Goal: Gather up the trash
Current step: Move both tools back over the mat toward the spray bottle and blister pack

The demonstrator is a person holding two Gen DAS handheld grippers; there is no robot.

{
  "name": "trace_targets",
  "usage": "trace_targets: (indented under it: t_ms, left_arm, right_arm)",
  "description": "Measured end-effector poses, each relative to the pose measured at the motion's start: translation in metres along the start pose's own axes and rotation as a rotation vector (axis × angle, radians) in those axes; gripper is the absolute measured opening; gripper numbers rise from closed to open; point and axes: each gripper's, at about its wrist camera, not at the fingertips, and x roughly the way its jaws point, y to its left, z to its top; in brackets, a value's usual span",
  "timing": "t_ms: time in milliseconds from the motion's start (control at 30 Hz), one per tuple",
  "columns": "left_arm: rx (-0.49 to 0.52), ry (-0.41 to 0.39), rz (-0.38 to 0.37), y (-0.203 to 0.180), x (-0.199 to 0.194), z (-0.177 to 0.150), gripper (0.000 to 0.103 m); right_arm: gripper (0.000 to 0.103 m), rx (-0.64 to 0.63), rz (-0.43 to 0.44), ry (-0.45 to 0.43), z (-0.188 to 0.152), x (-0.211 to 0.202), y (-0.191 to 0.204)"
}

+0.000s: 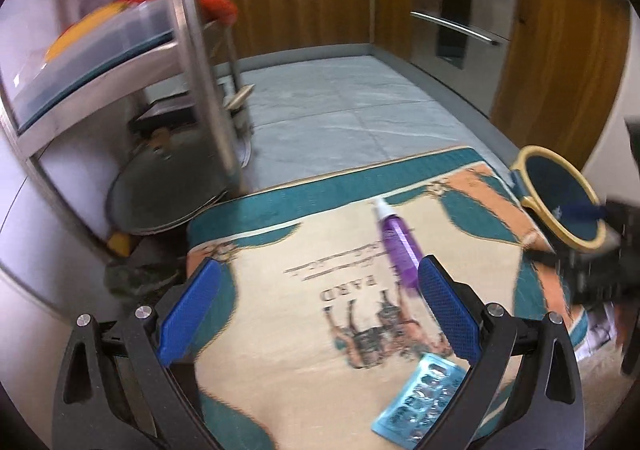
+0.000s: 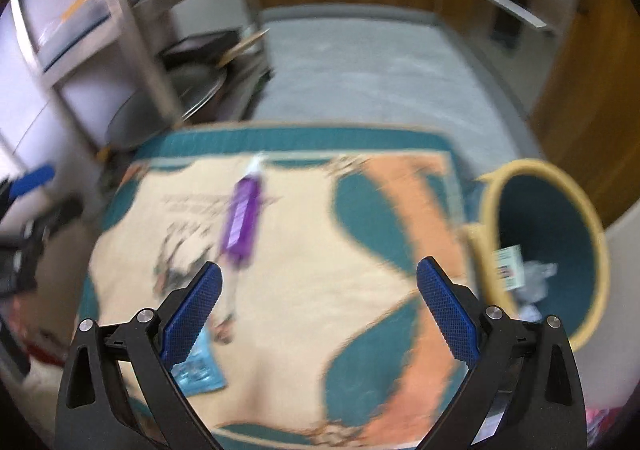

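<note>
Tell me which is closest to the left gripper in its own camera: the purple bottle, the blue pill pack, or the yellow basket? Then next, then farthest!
From the left gripper:
1. Blue pill pack, lying on the mat under the right finger.
2. Purple bottle, just past the right fingertip.
3. Yellow basket, far right, at the mat's edge.

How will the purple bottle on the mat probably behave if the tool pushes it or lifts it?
The purple bottle lies on its side on the mat and looks round and slim, so a sideways push would probably make it roll. It seems to be clear plastic, so likely light and rigid. Its smooth surface may slip between the pads.
</note>
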Motion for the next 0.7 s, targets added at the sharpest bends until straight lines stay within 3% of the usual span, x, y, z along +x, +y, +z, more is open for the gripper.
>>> trace_targets:
  t_ms: [200,367,533,700]
  left_arm:
    - [-0.024,0.015,0.003,0.01,0.005,0.001,0.097]
    - [-0.012,0.018,-0.007,0.004,0.012,0.004,0.097]
    - [0.006,0.024,-0.008,-0.003,0.018,0.006,0.097]
    - [0.021,0.03,-0.002,-0.008,0.021,0.006,0.097]
  right_arm:
    - [0.094,-0.034,0.101,0.128,-0.027,0.03,0.033]
    - [0.072,-0.061,0.147,0.224,-0.046,0.049,0.046]
    - [0.049,-0.123,0.208,0.248,-0.051,0.053,0.065]
    - [0.035,-0.176,0.211,0.271,-0.055,0.06,0.077]
